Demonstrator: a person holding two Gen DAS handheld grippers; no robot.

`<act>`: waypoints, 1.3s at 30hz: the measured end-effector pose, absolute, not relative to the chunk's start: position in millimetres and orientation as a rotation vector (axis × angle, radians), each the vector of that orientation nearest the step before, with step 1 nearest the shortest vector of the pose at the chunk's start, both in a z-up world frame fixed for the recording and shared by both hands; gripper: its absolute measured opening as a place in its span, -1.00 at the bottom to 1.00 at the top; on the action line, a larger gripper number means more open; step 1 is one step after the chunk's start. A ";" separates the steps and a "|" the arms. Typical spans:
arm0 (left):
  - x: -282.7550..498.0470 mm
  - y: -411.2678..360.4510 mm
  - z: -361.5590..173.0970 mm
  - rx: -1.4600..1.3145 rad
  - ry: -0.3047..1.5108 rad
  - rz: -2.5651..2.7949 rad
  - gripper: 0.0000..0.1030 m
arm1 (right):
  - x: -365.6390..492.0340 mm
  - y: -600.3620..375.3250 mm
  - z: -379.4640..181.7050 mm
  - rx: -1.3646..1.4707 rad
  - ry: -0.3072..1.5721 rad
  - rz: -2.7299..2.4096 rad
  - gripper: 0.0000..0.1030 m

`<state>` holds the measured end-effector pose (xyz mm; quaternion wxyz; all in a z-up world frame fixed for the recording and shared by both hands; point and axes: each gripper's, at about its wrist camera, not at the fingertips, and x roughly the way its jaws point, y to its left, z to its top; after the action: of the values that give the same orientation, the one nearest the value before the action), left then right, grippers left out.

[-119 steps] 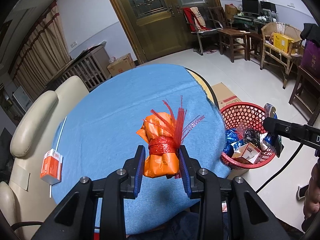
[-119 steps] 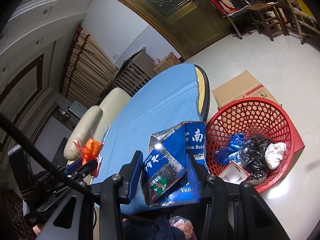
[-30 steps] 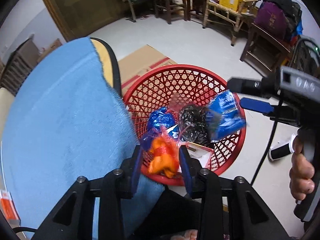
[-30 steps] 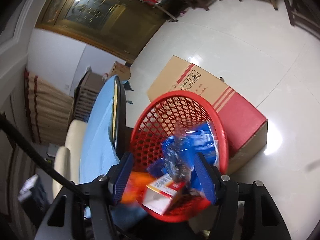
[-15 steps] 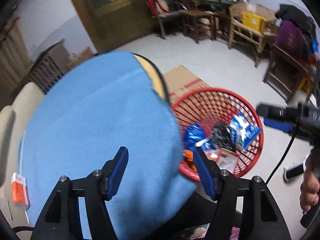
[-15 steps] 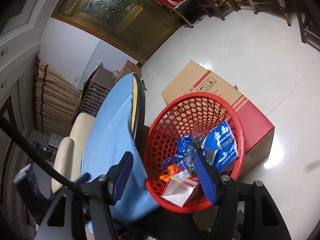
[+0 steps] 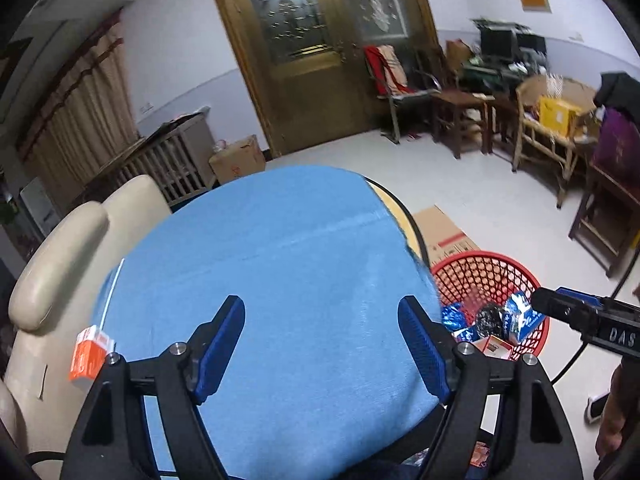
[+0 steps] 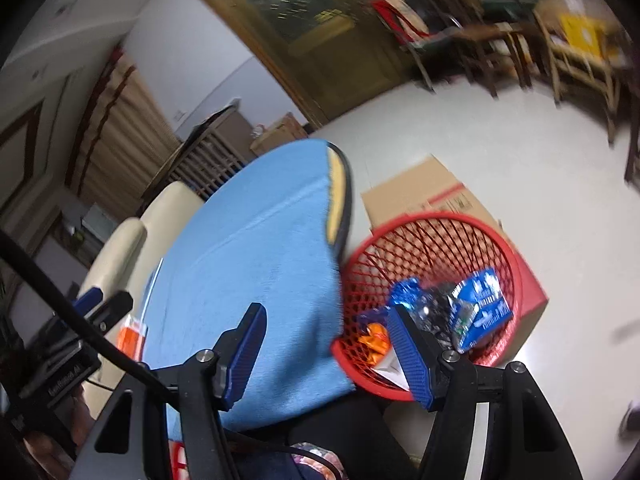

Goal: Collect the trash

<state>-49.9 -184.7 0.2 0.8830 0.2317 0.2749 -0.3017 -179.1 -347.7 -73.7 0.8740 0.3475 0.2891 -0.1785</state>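
My left gripper (image 7: 322, 338) is opening with nothing between its jaws, and my right gripper (image 8: 326, 350) stands apart, empty too. The orange box (image 7: 89, 353) sits at the blue table's (image 7: 280, 264) edge (last piece, I judge); I approach low, square to its sides, away from the red basket (image 8: 434, 220).

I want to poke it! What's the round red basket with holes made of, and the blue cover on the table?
The round red basket with holes looks like shiny moulded plastic lattice. The blue table cover seems matte woven cloth: fine ribbing, a frayed edge.
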 end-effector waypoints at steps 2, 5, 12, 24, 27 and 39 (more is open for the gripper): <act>-48.3 -173.4 7.3 0.457 0.567 -0.609 0.55 | -173.6 -329.1 -56.5 0.640 0.592 -0.372 0.31; -44.9 -153.4 18.9 0.423 0.553 -0.571 0.58 | -168.0 -306.4 -36.7 0.540 0.567 -0.374 0.31; -54.1 -120.4 40.3 0.410 0.473 -0.503 0.75 | -167.3 -269.1 -1.9 0.385 0.514 -0.426 0.31; -59.1 -82.0 61.3 0.352 0.414 -0.431 0.77 | -159.1 -215.4 31.5 0.280 0.496 -0.394 0.31; -56.4 -73.2 61.7 0.339 0.417 -0.399 0.78 | -152.9 -203.0 32.4 0.267 0.503 -0.366 0.31; -49.3 -40.9 63.4 0.301 0.440 -0.306 0.78 | -131.8 -164.2 21.4 0.245 0.545 -0.297 0.31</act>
<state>-49.3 -40.9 63.4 0.9531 0.1483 0.2168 -0.1506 -131.8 -164.2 21.4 0.9449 0.1203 0.2673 -0.1457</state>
